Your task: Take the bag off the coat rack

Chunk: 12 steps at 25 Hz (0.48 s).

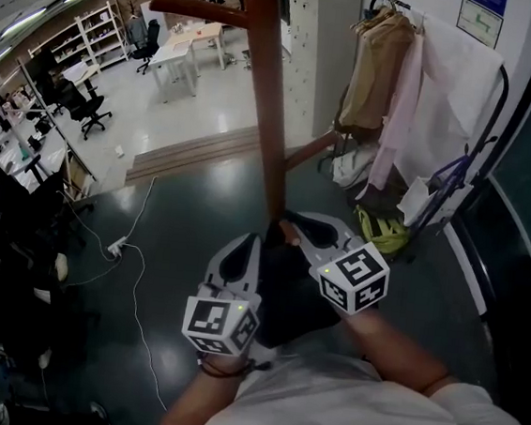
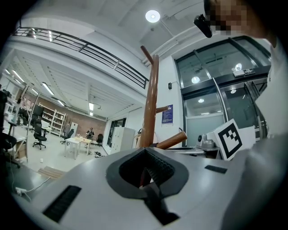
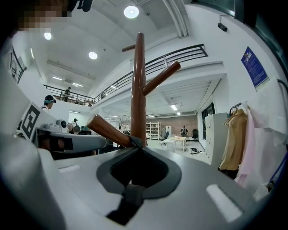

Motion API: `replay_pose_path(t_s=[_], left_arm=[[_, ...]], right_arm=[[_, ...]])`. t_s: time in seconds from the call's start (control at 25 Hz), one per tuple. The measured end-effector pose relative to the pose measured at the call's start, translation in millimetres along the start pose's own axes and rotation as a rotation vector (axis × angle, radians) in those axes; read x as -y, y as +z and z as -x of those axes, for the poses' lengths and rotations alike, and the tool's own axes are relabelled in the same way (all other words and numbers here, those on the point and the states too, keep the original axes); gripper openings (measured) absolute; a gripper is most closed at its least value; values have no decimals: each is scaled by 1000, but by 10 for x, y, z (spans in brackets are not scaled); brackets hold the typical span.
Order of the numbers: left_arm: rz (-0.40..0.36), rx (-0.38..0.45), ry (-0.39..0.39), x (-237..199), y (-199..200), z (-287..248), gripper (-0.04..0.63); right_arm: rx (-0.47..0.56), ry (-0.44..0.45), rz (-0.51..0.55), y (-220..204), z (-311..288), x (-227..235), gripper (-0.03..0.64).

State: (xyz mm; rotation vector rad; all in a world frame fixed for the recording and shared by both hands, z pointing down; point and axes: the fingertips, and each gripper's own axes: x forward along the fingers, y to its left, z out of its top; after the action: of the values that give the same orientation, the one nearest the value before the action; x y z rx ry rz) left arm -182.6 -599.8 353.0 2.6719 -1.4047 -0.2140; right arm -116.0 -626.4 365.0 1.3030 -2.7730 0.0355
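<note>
The brown wooden coat rack rises just ahead of me, its pole carrying slanted pegs. A black bag hangs low against the pole, between my two grippers. My right gripper reaches the pole at the lower peg, and its jaws are closed on a dark strap lying over that peg. My left gripper sits close beside it on the left, against the bag's top. Its jaws meet at the tips, and I see nothing between them. The pole stands just beyond them.
A clothes rail with hanging garments stands at the right, with a yellow-green item on the floor below it. A power strip and cable lie on the dark floor at the left. Desks and office chairs fill the far left.
</note>
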Motion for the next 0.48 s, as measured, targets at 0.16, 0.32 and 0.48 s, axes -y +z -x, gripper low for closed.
replay_pose_path(t_s=[0.16,0.32,0.48], left_arm=[[-20,20,11,104,91,83,6],[-39,30,22,237,158,194,6],[-66,43,44,384,262,320,6]], right_arm=[[33,14,2,119,169,-58,23],[57,29,1,215,347,-139,23],[89,47,8,346,529,-245,23]])
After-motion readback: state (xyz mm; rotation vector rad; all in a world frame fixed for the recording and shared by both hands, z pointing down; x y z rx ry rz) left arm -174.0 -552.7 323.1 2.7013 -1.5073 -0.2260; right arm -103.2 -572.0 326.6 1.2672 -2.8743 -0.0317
